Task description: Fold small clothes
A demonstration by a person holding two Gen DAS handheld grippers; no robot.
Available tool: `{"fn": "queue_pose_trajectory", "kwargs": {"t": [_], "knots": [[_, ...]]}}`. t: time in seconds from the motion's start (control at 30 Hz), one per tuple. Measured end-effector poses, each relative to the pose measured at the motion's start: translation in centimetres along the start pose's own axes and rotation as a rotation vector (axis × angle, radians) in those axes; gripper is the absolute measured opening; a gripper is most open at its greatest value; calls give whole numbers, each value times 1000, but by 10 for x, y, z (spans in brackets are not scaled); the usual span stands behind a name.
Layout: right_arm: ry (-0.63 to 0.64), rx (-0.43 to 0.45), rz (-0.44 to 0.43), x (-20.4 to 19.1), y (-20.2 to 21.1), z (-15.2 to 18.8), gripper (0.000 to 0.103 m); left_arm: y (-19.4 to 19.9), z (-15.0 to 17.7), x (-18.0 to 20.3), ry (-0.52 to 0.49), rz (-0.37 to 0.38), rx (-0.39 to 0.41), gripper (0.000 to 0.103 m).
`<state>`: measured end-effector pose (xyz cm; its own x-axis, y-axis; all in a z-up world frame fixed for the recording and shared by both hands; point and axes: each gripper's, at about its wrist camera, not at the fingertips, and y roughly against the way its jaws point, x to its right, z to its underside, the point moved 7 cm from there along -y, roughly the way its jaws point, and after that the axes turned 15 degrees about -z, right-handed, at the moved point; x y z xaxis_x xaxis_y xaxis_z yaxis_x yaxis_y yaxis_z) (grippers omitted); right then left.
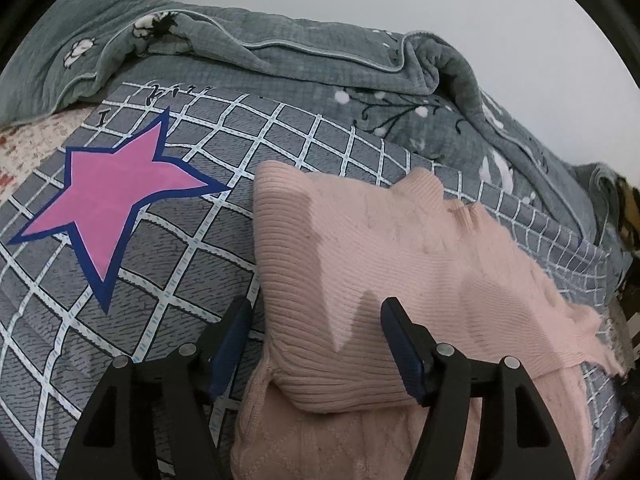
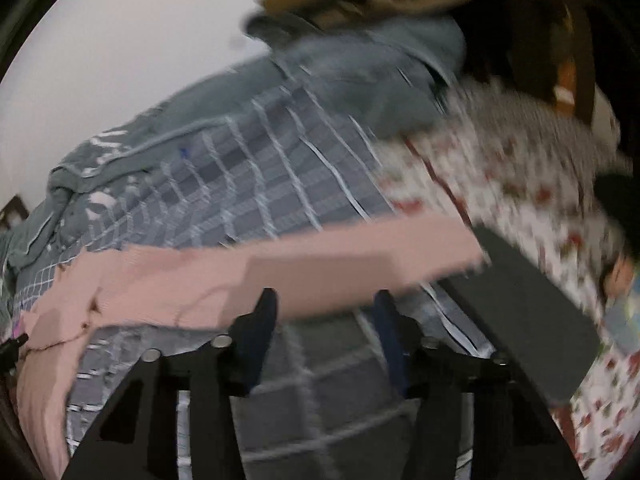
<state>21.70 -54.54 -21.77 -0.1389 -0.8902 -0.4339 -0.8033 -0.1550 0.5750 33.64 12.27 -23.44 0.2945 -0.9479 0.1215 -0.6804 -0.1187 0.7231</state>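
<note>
Left claw (image 1: 316, 316) is spread wide, black arms with dark blue pads, nothing pinched. It hovers just over the near edge of the pale pink ribbed knit sweater (image 1: 360, 264), one pad off the cloth to the left over the bed cover, the other above the knit. The sweater lies on the bed, partly folded: a thick doubled ribbed section sits on top of a flatter cable-knit layer at the near edge, and a sleeve or hem trails off to the right. Under it is the grey checked bed cover with white grid lines (image 1: 192, 248), with a big pink star outlined in navy (image 1: 108, 200) to the left of the sweater, apart from it. A grey-green quilted blanket with white flower embroidery (image 1: 304, 60) is bunched along the far side of the bed.

Right wrist view is heavily motion-blurred. Right claw (image 2: 326, 312) is also spread, nothing between its pads. A pink band of the sweater (image 2: 280, 272) crosses just beyond the fingertips; contact cannot be told. The checked cover (image 2: 260, 176) lies beyond and below. On the right: a white sheet with small red print (image 2: 520, 184) and a dark grey flat slab (image 2: 528, 312), unidentifiable in the blur.
</note>
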Motion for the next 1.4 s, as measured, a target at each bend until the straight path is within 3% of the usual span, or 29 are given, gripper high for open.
{"fn": "queue_pose_trajectory", "kwargs": {"t": [0.1, 0.47, 0.5, 0.57, 0.6, 0.8, 0.87, 1.1, 1.2, 1.4], "knots": [[-32, 22, -46, 5, 1, -2, 48, 0, 0, -3, 13, 8, -1, 65], [-85, 17, -8, 22, -11, -18, 47, -1, 1, -2, 11, 3, -4, 65], [-73, 7, 1, 19, -12, -19, 44, -1, 1, -2, 11, 3, -4, 65], [-52, -4, 11, 15, -15, -21, 16, -1, 1, -2, 9, 1, -3, 65], [-40, -5, 27, 14, -15, -22, 11, -2, 1, -2, 6, -1, -4, 65], [86, 80, 133, -16, -3, -38, 6, -1, 1, -3, 17, 22, -5, 69], [114, 116, 148, -36, 4, -46, 6, 0, 1, -3, 25, 49, -9, 75], [292, 189, 156, -142, 11, -65, 6, 11, 1, -18, 79, 108, -25, 79], [391, 194, 125, -206, 5, -63, 6, 16, -1, -29, 85, 109, -24, 79], [524, 155, -26, -343, -29, -35, 6, 24, -7, -58, 101, 58, -3, 80]]}}
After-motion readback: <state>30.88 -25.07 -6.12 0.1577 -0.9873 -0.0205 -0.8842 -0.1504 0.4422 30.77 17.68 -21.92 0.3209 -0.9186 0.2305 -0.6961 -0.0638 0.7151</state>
